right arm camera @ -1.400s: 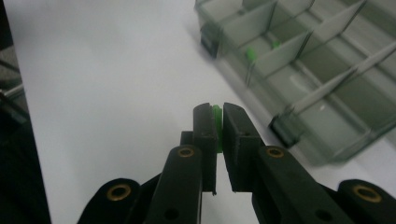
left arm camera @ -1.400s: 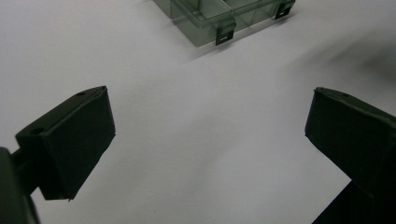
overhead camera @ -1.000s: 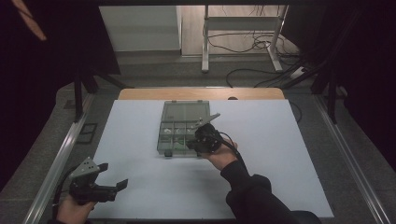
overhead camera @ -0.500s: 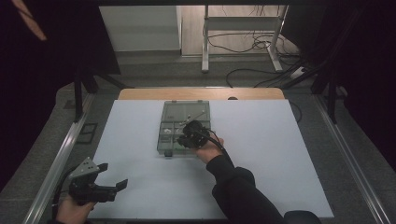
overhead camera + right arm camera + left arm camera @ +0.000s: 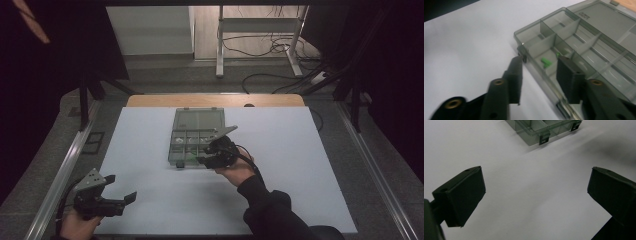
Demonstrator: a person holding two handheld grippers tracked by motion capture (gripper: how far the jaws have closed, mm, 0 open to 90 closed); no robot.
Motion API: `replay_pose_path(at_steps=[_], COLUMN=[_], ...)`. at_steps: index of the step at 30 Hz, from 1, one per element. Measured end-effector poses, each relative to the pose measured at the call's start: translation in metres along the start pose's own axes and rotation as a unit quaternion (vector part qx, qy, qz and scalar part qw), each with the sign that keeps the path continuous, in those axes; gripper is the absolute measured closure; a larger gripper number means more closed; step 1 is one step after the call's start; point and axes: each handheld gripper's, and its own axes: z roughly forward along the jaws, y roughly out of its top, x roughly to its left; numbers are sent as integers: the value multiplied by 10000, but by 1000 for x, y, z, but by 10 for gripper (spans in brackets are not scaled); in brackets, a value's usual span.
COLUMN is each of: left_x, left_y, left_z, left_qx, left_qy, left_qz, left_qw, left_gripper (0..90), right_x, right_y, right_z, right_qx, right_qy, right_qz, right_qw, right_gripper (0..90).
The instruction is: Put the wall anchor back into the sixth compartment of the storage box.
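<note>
Clear smoke-tinted compartment box, lid flung open toward the far edge, lying near the middle of the white table sheet. Front wall with two small latches facing the person; one latch seen in the left gripper view. Small green part lying in a near-row compartment, with a second green speck just behind a divider.

Right gripper at the box's near right corner. Jaws parted and just been opening; one jaw outside the front wall by the corner latch, the other over the near-row compartments, so the front wall between them but not pinched.

Left gripper low at the near left table edge, well apart from the box, jaws spread wide over bare sheet, nothing between them.

Surroundings: wooden tabletop strip beyond the sheet, metal rails at both sides, cables on the floor behind. Nothing lying between either gripper and the box.

Against half a second ago: right hand drawn back from over the compartments to the near corner. Left gripper unmoved.

Writing: moulded line on the lid interior, too blurred to read.
</note>
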Motion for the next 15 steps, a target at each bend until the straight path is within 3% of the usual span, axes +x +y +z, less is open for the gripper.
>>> replay_pose_path(at_steps=[7,15], left_x=[0,0], left_y=[0,0], left_z=[0,-1], left_qx=[-16,-25], left_qy=[3,2], left_qz=[-11,26], left_qw=[10000,10000], left_gripper=[21,20], right_x=[0,7], right_y=[-21,-47], right_z=[-36,-69], right_qx=[-135,-213], right_qy=[-125,-416], right_qz=[73,53], right_qw=[9998,9989], right_gripper=[335,211])
